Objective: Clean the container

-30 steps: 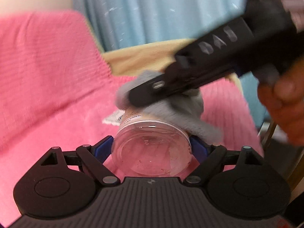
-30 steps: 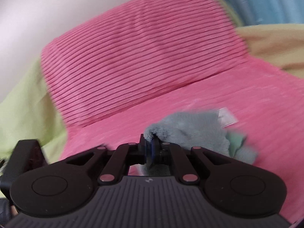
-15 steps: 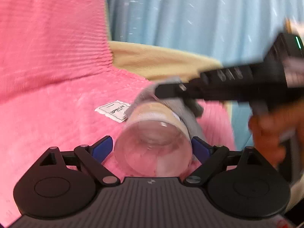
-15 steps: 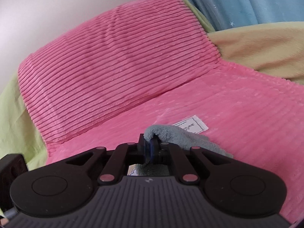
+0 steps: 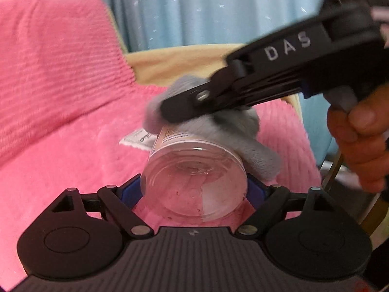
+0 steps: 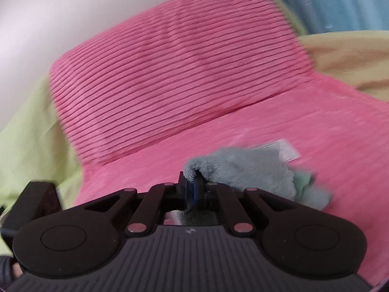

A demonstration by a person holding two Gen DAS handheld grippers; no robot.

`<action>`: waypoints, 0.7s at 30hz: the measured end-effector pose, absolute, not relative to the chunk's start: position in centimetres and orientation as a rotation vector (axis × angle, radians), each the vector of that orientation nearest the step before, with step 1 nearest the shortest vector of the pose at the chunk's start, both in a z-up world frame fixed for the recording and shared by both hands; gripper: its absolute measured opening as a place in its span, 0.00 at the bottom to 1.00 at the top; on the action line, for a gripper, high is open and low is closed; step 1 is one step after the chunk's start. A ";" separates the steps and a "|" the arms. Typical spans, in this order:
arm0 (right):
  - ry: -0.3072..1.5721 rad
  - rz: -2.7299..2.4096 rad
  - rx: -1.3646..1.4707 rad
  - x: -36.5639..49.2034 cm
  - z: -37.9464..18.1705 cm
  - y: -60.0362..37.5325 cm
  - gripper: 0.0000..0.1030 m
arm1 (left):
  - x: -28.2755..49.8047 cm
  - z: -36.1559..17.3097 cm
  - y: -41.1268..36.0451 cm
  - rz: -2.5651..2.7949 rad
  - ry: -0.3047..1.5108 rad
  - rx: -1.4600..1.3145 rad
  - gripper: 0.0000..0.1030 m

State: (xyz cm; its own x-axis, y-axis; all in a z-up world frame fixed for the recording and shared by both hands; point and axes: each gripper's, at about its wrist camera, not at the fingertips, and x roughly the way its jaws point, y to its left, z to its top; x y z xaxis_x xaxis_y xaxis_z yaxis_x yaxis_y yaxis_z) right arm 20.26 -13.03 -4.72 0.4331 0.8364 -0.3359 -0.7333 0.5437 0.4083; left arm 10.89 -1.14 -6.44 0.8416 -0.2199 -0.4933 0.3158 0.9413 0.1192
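Pink ribbed bedding covers the surface below, with a matching pink cushion propped behind it, a pale blue curtain beyond and a small white label lying on the cover. Held above this, the clear plastic container lies on its side with its base toward the left wrist camera, clamped across its width by the left gripper, whose blue pads press either flank. The right gripper is pinched tight on a grey fluffy cloth, and a hand works its handle — the cloth is draped over the container's upper side near the printed band. Specks of reddish residue show through the base, so cleaning looks unfinished. The container appears light, thin-walled and smooth: likely to flex or slip if squeezed hard, so a grip low on the stiffer base rim seems wisest, with wiping pressure kept gentle — the soft cloth should conform easily around the curve.
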 end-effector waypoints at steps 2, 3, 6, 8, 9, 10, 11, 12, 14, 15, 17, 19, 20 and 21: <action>0.549 1.028 0.179 19.8 -4.7 -12.4 0.03 | 10.6 -6.6 -1.9 -0.285 0.486 0.262 0.83; 0.544 1.025 0.163 19.7 -4.7 -12.3 0.02 | 10.6 -6.6 -2.1 -0.284 0.483 0.283 0.83; 0.531 0.953 0.182 20.4 -4.7 -12.8 0.02 | 10.6 -6.7 -2.4 -0.285 0.478 0.300 0.83; 0.512 0.861 0.216 21.0 -4.7 -13.7 0.02 | 10.6 -6.7 -2.4 -0.286 0.477 0.299 0.83; 0.506 0.825 0.232 21.2 -4.7 -14.1 0.02 | 10.6 -6.6 -2.4 -0.287 0.477 0.295 0.83; 0.503 0.800 0.249 21.4 -4.8 -14.4 0.02 | 10.6 -6.6 -2.3 -0.290 0.478 0.281 0.83; 0.505 0.791 0.261 21.5 -4.9 -14.6 0.02 | 10.7 -6.5 -2.0 -0.299 0.483 0.243 0.83; 0.507 0.788 0.268 21.6 -4.9 -14.7 0.02 | 10.8 -6.3 -1.4 -0.310 0.494 0.186 0.83; 0.504 0.784 0.260 21.4 -4.9 -14.6 0.02 | 11.1 -6.0 0.1 -0.333 0.512 0.037 0.85; 0.501 0.783 0.251 21.3 -4.8 -14.6 0.02 | 11.3 -6.0 0.8 -0.342 0.518 -0.031 0.85; 0.502 0.781 0.252 21.3 -4.7 -14.5 0.02 | 11.6 -6.1 1.7 -0.353 0.537 -0.118 0.85; 0.503 0.775 0.257 21.3 -4.7 -14.6 0.02 | 11.7 -6.2 2.0 -0.357 0.545 -0.159 0.84; 0.504 0.773 0.258 21.3 -4.7 -14.6 0.02 | 11.7 -6.2 2.0 -0.359 0.541 -0.168 0.84; 0.506 0.771 0.259 21.3 -4.8 -14.6 0.02 | 11.7 -6.2 2.0 -0.359 0.538 -0.163 0.84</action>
State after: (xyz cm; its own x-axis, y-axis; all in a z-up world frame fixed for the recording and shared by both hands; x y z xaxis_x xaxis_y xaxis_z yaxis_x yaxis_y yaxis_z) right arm 21.29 -14.57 -4.75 0.6064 0.7191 -0.3394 -0.5977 0.6937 0.4020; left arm 11.68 1.97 -6.21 0.7984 -0.3753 -0.4709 0.2909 0.9251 -0.2442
